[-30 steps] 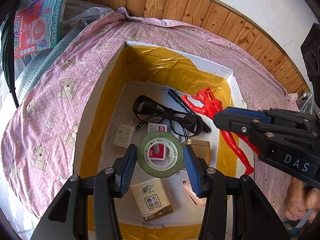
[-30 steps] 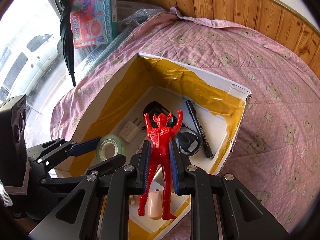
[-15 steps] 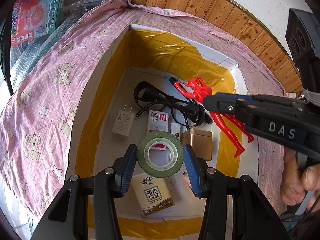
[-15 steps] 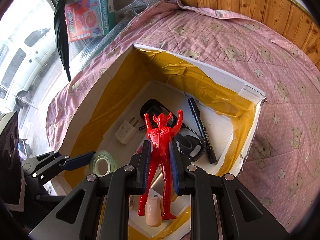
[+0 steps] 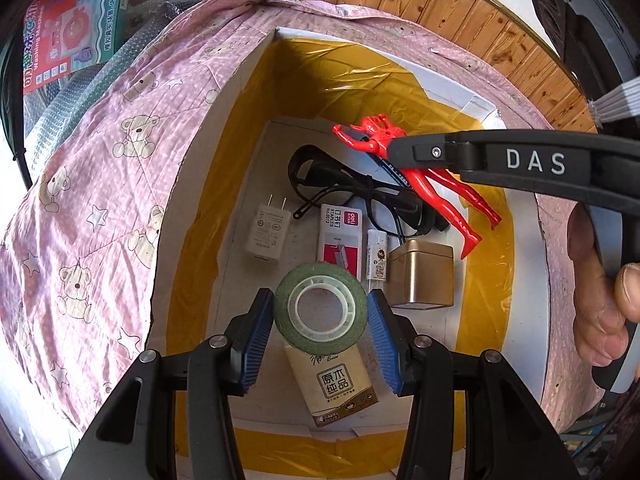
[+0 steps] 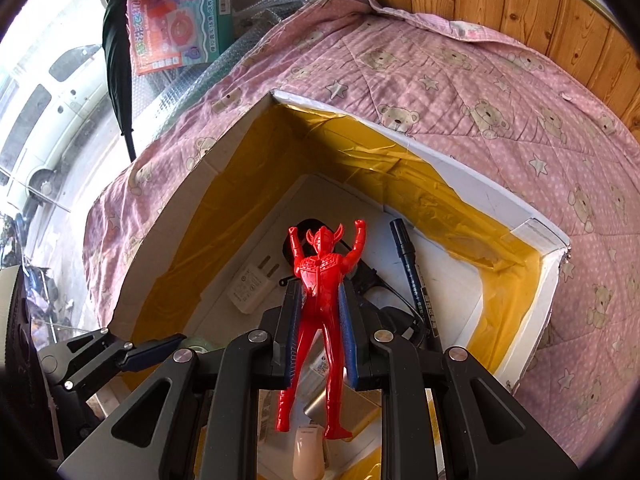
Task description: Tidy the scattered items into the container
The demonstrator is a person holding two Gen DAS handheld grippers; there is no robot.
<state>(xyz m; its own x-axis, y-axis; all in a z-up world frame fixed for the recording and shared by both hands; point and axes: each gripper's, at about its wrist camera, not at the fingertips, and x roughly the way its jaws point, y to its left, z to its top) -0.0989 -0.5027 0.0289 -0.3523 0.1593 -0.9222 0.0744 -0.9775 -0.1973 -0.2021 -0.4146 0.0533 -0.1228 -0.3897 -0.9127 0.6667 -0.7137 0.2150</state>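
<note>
Tape, a green roll (image 5: 320, 312) with a pale core, sits clenched between the blue pads of the left gripper (image 5: 320, 322), hanging over the near end of the box (image 5: 256, 64) above a tissue pack (image 5: 334, 384). Over the last second both grippers have come lower and further in over the box, so both items now look ready to be let go inside. Just beyond, the right gripper (image 6: 319, 332) grasps the red figure (image 6: 320, 312) by its waist and thighs, arms raised, legs dangling; it is a thin, glossy plastic toy, held above the box floor rather than resting on it. Below lie a white charger (image 5: 267, 229), a staples box (image 5: 339, 236), a gold tin (image 5: 423, 276), black glasses (image 5: 360, 192) and a black pen (image 6: 416, 284). Farther out, the yellow-taped walls rise from a pink bear-print quilt (image 6: 460, 80).
</note>
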